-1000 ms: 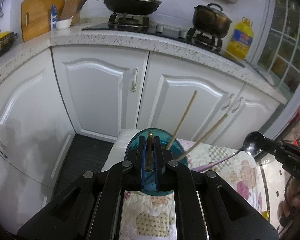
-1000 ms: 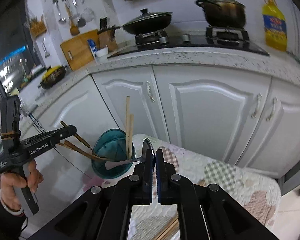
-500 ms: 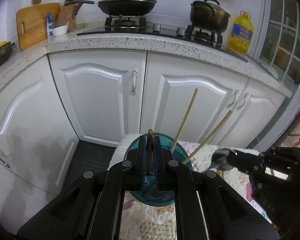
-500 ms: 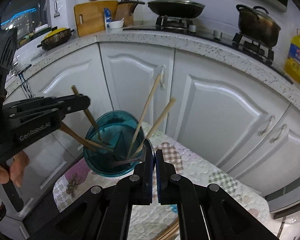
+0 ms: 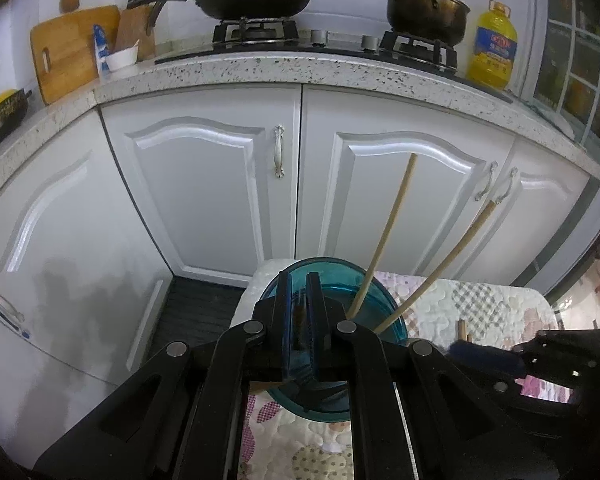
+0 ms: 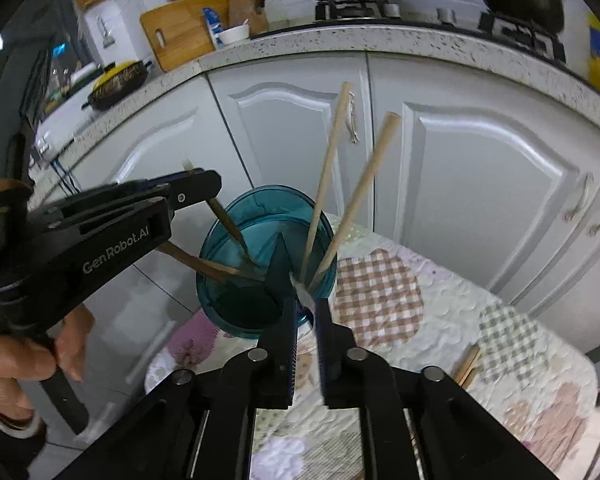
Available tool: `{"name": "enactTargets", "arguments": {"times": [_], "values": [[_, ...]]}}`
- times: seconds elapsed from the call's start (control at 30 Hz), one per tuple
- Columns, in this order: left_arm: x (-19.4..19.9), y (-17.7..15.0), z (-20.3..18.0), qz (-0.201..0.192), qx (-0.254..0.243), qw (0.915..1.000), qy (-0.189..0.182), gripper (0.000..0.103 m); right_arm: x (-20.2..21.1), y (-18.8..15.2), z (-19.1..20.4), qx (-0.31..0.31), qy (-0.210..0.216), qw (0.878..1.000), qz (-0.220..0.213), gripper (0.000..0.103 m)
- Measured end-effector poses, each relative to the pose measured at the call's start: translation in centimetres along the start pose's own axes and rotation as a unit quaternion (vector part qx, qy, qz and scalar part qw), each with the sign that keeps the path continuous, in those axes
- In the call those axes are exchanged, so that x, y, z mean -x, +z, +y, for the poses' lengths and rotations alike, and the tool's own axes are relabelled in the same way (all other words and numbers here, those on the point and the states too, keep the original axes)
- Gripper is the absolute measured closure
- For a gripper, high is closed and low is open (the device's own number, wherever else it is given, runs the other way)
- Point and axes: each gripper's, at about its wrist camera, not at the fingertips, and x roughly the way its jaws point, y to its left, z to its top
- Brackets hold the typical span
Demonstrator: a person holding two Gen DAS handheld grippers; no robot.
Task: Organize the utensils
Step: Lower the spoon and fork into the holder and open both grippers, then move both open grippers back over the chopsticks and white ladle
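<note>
On a quilted patchwork cloth (image 6: 380, 300) stood the teal translucent holder (image 6: 260, 264), round-rimmed, with dark dividers splitting its inside into wedges. Two pale, straight wooden chopsticks (image 6: 328, 176) leaned out of it toward 1 o'clock in the right wrist view, their square tops apart. Two darker brown sticks (image 6: 204, 262) slanted out toward 10 o'clock, one of them running up to the tips of the left gripper (image 6: 198, 190).

The left wrist view showed the left gripper (image 5: 299, 320) over the near rim of the holder (image 5: 332, 276), its blue-lined jaws clenched on a thin dark brown stick (image 5: 299, 326) seen edge-on in the narrow gap. Only that view showed the yellow oil bottle (image 5: 492, 46) sharply, at 2 o'clock on the speckled stone counter (image 5: 300, 68).

The right gripper (image 6: 304, 308) hung at the holder's near edge, its ribbed jaws released, with a blurred pale sliver (image 6: 300, 286) just above the gap; what it was I cannot tell. Only the right view showed the person's hand (image 6: 24, 356) around the left tool's handle, and loose chopsticks (image 6: 466, 366) lying on the cloth at 4 o'clock.
</note>
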Motion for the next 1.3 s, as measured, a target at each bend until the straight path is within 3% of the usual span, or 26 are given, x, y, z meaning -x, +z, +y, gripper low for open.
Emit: {"name": "enactTargets", "arguments": {"times": [0.13, 0.67, 0.9, 1.07, 1.3], "values": [[0.0, -0.2, -0.1, 0.007, 0.004, 1.0, -0.004, 0.096, 1.0, -0.3, -0.7, -0.025, 0.015, 1.0, -0.011, 0.074], [5.0, -0.9, -0.4, -0.018, 0.026, 0.9989, -0.035, 0.069, 4.1, -3.1, -2.6, -0.065, 0.021, 0.997, -0.035, 0.064], [7.7, -2.6, -2.7, -0.041, 0.0, 0.9989, -0.023, 0.056, 5.9, -5.3, -4.3, -0.089, 0.01, 0.995, -0.043, 0.064], [9.3, -3.5, -4.4, -0.06, -0.021, 0.9979, -0.009, 0.054, 7.1, -6.9, -5.3, -0.103, 0.0, 0.994, -0.045, 0.063], [9.8, -3.5, -3.8, -0.064, -0.016, 0.9978, 0.008, 0.05, 8.1, -8.6, -6.2, -0.12, 0.0, 0.992, -0.046, 0.063]]}}
